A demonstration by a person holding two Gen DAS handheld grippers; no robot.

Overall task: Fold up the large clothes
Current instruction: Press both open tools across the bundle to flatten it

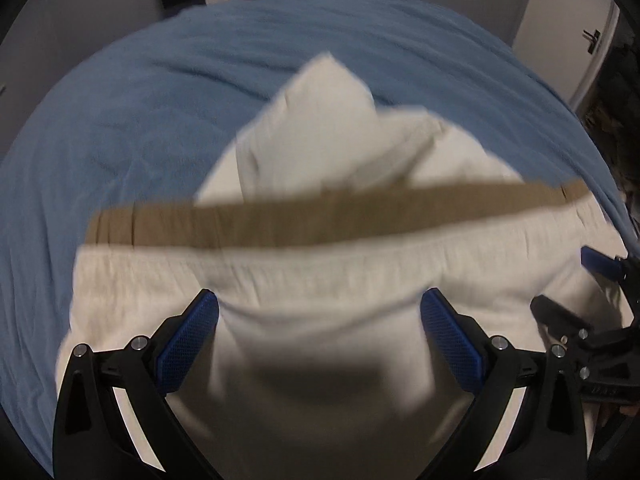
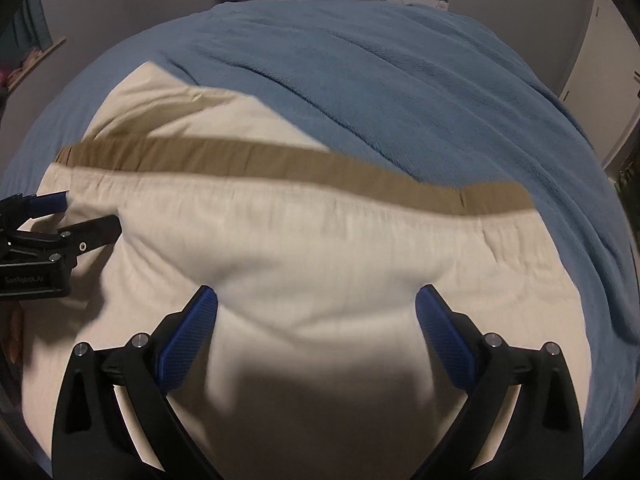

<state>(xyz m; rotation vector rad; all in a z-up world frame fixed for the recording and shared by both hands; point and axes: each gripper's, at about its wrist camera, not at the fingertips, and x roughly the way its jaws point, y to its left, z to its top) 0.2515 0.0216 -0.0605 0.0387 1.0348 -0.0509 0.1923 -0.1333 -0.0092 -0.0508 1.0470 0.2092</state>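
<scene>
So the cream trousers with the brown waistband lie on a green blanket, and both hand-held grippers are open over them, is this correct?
Only the colour is wrong: the blanket is blue, not green, as the right wrist view shows. The rest holds: the cream trousers with the brown waistband lie on it, and the left hand-held gripper and right hand-held gripper are both open over them.

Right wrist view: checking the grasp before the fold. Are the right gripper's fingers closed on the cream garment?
No, the right gripper stands wide open, with the cream garment spread between its fingers.
</scene>
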